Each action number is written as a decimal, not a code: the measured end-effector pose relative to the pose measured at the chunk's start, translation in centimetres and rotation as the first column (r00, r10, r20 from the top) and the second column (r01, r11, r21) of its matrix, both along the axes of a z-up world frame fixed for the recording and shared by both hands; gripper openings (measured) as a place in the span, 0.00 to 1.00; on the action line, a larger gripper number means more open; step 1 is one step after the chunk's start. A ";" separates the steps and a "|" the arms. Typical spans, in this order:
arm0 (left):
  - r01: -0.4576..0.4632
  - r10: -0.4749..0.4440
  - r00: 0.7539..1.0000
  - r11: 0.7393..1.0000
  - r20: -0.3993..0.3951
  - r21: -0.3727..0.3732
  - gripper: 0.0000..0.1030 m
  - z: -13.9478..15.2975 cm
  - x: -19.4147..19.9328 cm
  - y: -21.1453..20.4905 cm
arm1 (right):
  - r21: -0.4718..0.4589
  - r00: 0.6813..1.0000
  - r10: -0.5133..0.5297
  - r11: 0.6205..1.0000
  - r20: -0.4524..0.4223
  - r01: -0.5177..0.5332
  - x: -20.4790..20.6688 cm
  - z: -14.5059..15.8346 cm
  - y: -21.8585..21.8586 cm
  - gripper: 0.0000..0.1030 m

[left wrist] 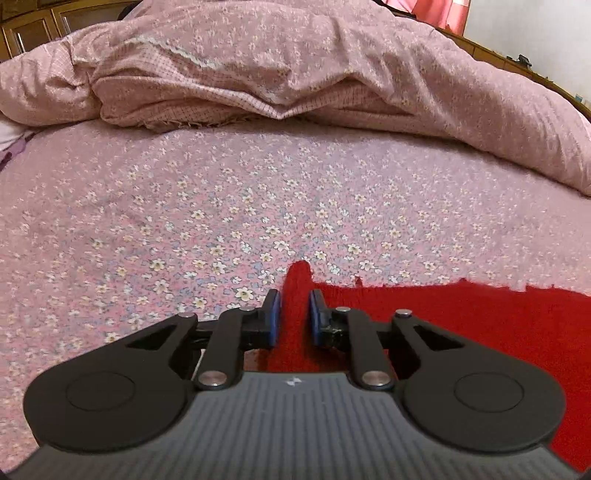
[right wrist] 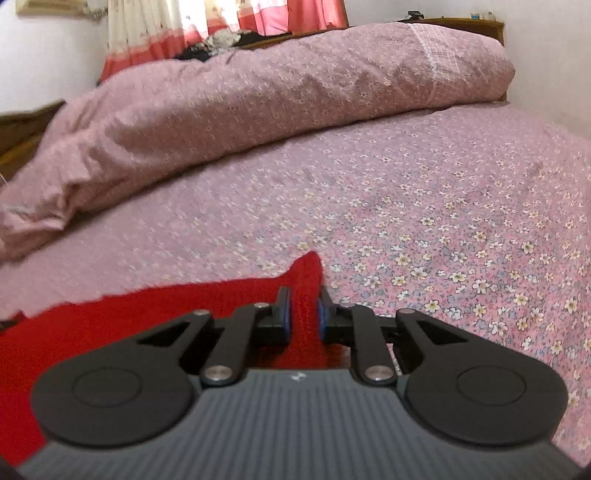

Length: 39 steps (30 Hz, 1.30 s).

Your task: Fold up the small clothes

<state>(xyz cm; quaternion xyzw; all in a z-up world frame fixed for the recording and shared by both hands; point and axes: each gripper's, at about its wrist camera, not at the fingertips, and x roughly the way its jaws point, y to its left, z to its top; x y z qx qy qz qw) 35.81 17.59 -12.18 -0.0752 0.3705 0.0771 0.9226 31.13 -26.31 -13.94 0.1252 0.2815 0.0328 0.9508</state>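
A red knitted garment (left wrist: 461,321) lies flat on the flowered bedsheet (left wrist: 221,221). In the left wrist view it spreads to the right of my left gripper (left wrist: 294,299), whose blue pads are shut on a pinched-up corner of the red knit. In the right wrist view the same red garment (right wrist: 110,325) stretches to the left. My right gripper (right wrist: 304,304) is shut on its other corner, and a red peak of cloth sticks up beyond the fingertips. The garment's near part is hidden under both grippers.
A bunched pink flowered duvet (left wrist: 295,74) lies across the back of the bed, also seen as the duvet (right wrist: 258,92) in the right wrist view. Wooden furniture (left wrist: 29,29) stands at the far left. Curtains (right wrist: 221,18) hang behind the bed.
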 end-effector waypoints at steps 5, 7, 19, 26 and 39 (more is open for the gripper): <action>0.022 -0.023 1.000 0.997 0.007 0.071 0.20 2.1 -2.7 -1.3 | 0.087 0.999 -0.018 0.996 0.027 0.016 -2.7 1.6 -0.9 0.39; 0.032 -0.033 0.999 0.996 0.004 0.081 0.20 2.9 -4.3 -1.9 | 0.104 0.999 -0.017 0.994 0.045 0.012 -4.2 2.3 -0.8 0.51; 0.023 -0.026 0.999 0.999 0.046 0.046 0.36 5.4 -14.7 -5.3 | 0.208 0.998 0.007 0.978 0.061 -0.019 -13.5 4.7 0.2 0.53; 0.004 -0.003 1.000 0.999 -0.002 0.045 0.46 4.3 -18.7 -7.0 | 0.225 1.000 -0.021 0.974 0.024 0.015 -16.4 4.0 0.4 0.54; -0.053 0.055 0.997 0.998 -0.062 0.046 0.53 2.1 -20.5 -8.4 | 0.320 0.994 -0.069 0.943 -0.086 0.094 -18.0 0.2 0.4 0.63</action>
